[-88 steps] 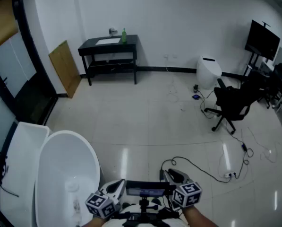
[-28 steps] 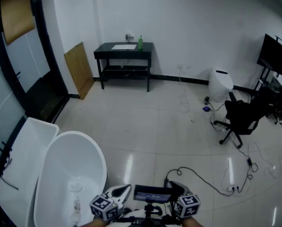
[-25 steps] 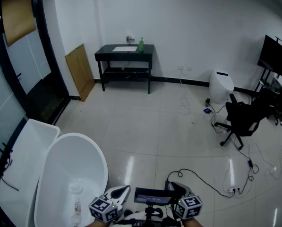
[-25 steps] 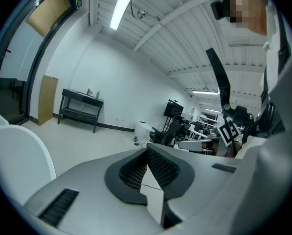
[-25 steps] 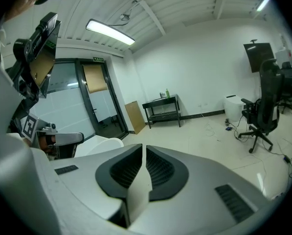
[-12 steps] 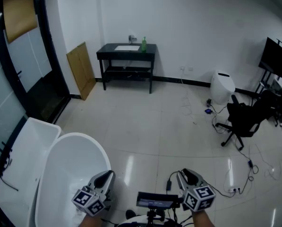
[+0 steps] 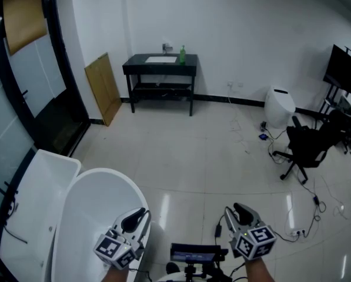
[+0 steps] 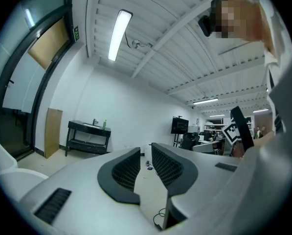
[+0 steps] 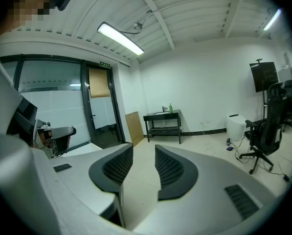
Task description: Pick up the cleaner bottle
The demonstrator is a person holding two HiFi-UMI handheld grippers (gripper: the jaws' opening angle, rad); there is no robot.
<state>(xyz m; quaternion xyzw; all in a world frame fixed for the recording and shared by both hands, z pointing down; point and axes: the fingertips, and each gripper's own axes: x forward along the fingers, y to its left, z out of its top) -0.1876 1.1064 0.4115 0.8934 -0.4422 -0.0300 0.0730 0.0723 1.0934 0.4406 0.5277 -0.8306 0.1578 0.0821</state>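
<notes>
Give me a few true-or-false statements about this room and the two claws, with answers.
1. The bottle stands on the black table by the far wall. True.
2. The left claw grips the bottle. False: its jaws have just been opening and nothing is between them. The bottle is across the room.
3. The right claw is open and empty. True. Its jaws have just been opening.
4. The chair lies tipped over inside the tub. False: it stands upright on the floor, far to the tub's right.
</notes>
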